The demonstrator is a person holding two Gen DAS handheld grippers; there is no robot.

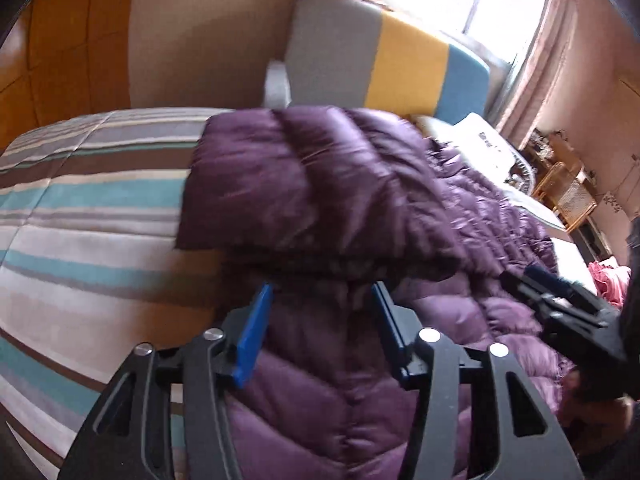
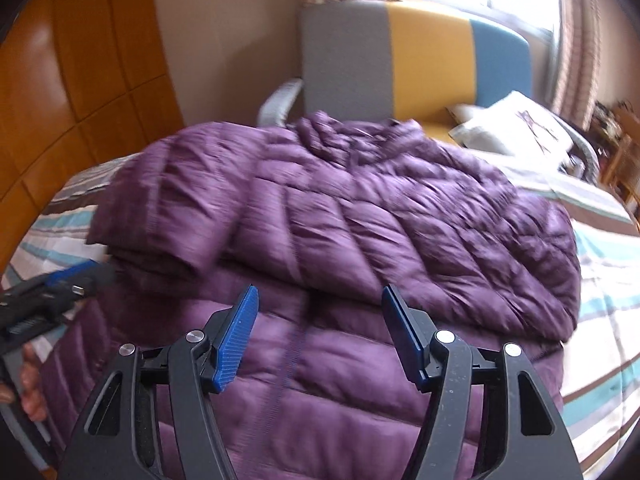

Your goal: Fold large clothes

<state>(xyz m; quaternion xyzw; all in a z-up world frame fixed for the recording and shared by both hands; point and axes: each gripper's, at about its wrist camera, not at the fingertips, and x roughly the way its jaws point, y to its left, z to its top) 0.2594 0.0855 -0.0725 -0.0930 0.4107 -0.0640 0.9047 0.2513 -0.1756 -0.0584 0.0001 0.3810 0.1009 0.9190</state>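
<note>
We see a quilted purple down jacket (image 2: 360, 216), partly folded, on the striped quilted bedspread (image 1: 80, 208). Both our left gripper (image 1: 322, 300) and right gripper (image 2: 318, 300) hover released above it, grasping nothing.

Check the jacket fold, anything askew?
The purple puffer jacket on the striped bedspread is folded unevenly: the folded-over sleeve overhangs the body's left edge, and the top layer is rumpled. Nothing damaged.

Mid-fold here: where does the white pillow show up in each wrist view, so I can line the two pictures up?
Left wrist view: white pillow sits right of centre, upper half, beyond the purple jacket.
Right wrist view: it lies at the upper right, beside the jacket's far edge.
Shared landmark: the grey, yellow and blue headboard just behind the pillow.
</note>
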